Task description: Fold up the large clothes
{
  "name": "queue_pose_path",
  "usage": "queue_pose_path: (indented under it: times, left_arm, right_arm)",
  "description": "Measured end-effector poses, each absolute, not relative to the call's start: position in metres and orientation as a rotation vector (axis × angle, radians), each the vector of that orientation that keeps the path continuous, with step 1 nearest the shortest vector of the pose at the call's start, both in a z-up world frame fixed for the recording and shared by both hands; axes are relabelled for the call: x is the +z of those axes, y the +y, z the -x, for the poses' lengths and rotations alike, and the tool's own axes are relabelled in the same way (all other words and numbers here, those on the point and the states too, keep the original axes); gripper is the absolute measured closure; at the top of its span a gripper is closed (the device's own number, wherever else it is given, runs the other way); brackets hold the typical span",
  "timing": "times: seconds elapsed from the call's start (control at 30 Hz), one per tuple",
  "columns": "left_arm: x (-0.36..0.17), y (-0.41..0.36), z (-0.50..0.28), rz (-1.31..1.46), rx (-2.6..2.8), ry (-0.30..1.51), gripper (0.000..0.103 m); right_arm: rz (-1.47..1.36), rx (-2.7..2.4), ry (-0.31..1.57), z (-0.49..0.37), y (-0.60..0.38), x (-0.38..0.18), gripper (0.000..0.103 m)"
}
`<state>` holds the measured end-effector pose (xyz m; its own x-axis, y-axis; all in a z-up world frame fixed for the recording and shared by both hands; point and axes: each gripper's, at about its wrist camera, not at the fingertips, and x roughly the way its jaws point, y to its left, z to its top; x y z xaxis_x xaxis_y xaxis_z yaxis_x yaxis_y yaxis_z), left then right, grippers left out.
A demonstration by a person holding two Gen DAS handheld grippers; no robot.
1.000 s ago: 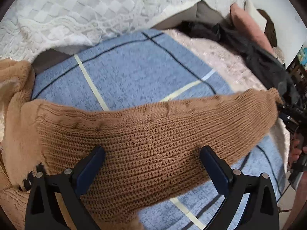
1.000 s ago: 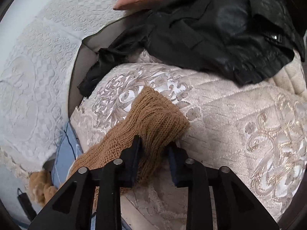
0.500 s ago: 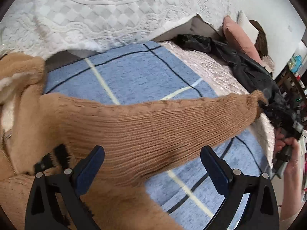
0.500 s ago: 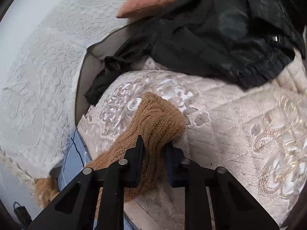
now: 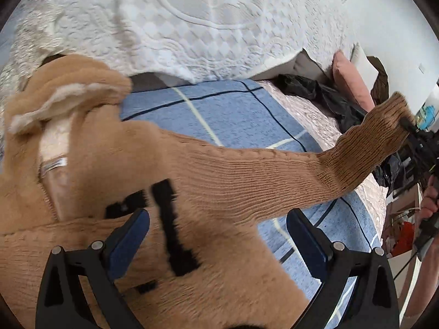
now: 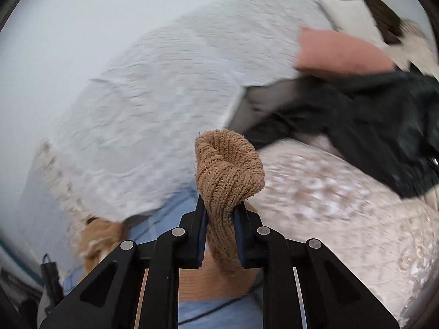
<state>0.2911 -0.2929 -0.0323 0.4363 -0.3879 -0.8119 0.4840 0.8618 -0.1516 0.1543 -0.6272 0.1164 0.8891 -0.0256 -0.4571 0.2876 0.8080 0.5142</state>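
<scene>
Brown knitted sweater (image 5: 219, 181) is spread over the blue checked blanket (image 5: 233, 112); its cuff (image 6: 227, 161) is clenched by the right gripper (image 6: 221, 216), while the left gripper (image 5: 218, 235) is released above it.

You've got a blue checked blanket (image 5: 233, 115) mid-frame on a beige embroidered bedspread (image 6: 343, 205). White textured coverlet (image 5: 192, 27) fills the upper frame. Black jacket (image 6: 370, 126) lies right of centre, pink pillow (image 6: 340, 52) just above it, with a white pillow (image 6: 348, 13) at upper right.
</scene>
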Motion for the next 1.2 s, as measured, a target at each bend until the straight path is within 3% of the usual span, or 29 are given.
queue_pose_path:
  times: [0.5,1.2]
  left_arm:
    - [-0.012,-0.172,-0.296,0.020,-0.390,0.930,0.002]
    - [0.016,-0.013,-0.267,0.204,-0.357,0.845,0.002]
  right_arm:
    - [-0.381,0.135,0.460,-0.193,-0.458,0.175,0.085]
    - [-0.299,0.509,0.578,-0.243,-0.252,0.168,0.085]
